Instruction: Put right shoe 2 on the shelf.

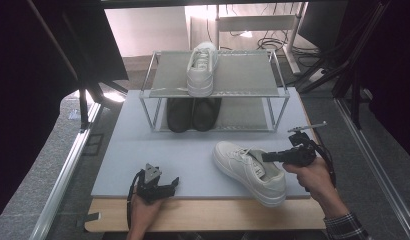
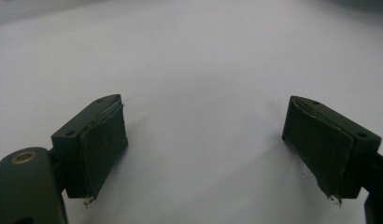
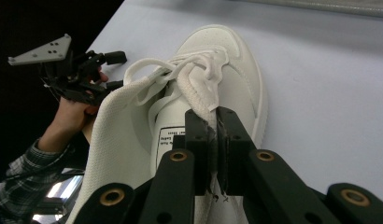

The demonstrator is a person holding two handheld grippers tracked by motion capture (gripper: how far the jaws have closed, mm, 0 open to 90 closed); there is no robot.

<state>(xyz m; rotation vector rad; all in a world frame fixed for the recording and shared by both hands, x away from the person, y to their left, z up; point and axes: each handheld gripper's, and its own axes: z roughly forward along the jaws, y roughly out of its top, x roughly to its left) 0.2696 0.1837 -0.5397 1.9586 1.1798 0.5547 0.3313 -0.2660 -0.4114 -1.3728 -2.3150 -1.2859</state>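
Observation:
A white sneaker (image 1: pixel 248 170) lies on the grey mat (image 1: pixel 143 155) at the front right, toe toward the left. My right gripper (image 1: pixel 265 157) comes in from the right and is shut on the rim of the shoe's opening. In the right gripper view the jaws (image 3: pixel 216 126) pinch that padded white edge, with the laces and the toe of the sneaker (image 3: pixel 227 60) beyond. My left gripper (image 1: pixel 170 184) rests at the mat's front left edge. It is open, and only bare mat lies between its pads (image 2: pixel 103 144).
A two-shelf metal rack (image 1: pixel 273 95) stands at the back of the mat. A second white sneaker (image 1: pixel 202 67) sits on its top shelf and a pair of black shoes (image 1: pixel 193 114) on the lower one. The left gripper (image 3: pixel 114 71) also shows far off.

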